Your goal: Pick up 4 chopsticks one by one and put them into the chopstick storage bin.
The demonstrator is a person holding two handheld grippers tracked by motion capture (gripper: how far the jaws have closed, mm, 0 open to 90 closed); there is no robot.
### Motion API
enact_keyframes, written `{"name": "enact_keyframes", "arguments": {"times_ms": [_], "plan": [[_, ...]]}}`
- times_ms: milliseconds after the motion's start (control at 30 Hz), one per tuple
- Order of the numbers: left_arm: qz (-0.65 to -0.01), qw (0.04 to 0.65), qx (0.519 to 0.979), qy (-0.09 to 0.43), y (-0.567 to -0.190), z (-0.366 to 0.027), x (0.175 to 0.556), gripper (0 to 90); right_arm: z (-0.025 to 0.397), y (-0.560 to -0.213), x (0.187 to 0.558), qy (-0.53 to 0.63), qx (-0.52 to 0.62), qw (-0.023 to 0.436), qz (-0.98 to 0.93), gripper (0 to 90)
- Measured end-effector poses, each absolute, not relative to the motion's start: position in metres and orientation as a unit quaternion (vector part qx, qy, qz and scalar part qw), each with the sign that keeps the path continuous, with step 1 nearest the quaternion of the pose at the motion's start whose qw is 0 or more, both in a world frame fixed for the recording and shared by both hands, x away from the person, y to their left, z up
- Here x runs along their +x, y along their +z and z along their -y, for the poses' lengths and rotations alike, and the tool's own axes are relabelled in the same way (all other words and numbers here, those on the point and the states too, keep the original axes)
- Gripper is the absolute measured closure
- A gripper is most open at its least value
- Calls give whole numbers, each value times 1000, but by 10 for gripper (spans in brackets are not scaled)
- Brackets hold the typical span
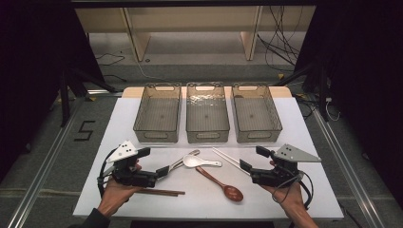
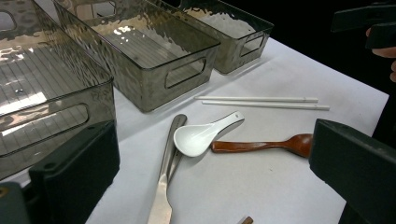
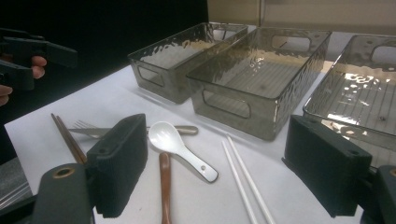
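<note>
Left tongs [image 1: 153, 164] and right tongs [image 1: 251, 159] both gape, jaws wide apart and holding nothing, low over the white tabletop [image 1: 294, 133]; between them lie a white ceramic soup spoon [image 1: 199, 162], its bowl resting on a steel fork [image 1: 178, 164]; a brown wooden spoon [image 1: 222, 185]; white chopsticks [image 1: 228, 158]; brown wooden chopsticks [image 1: 164, 192] lie near the left hand [image 1: 116, 192]; three smoky transparent plastic bins [image 1: 207, 113] stand behind.

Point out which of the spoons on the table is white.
The short ceramic soup spoon is white. It lies between the metal cutlery and the brown wooden spoon, whose bowl points toward the person.
</note>
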State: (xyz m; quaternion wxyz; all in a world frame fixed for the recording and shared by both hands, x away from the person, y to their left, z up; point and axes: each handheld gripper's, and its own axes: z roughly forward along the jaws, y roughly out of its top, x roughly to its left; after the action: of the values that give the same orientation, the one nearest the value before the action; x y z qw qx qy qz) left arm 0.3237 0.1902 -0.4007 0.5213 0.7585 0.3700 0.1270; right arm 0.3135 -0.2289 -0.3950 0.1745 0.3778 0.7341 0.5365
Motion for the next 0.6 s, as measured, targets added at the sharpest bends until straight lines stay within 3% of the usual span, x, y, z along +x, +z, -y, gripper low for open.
{"name": "enact_keyframes", "arguments": {"times_ms": [400, 600], "plan": [[-368, 518, 762, 126, -401, -190, 325, 14, 231, -391, 322, 512, 375, 149, -758, 242], [-371, 518, 760, 127, -402, -190, 325, 14, 230, -383, 330, 466, 358, 169, -791, 263]]}}
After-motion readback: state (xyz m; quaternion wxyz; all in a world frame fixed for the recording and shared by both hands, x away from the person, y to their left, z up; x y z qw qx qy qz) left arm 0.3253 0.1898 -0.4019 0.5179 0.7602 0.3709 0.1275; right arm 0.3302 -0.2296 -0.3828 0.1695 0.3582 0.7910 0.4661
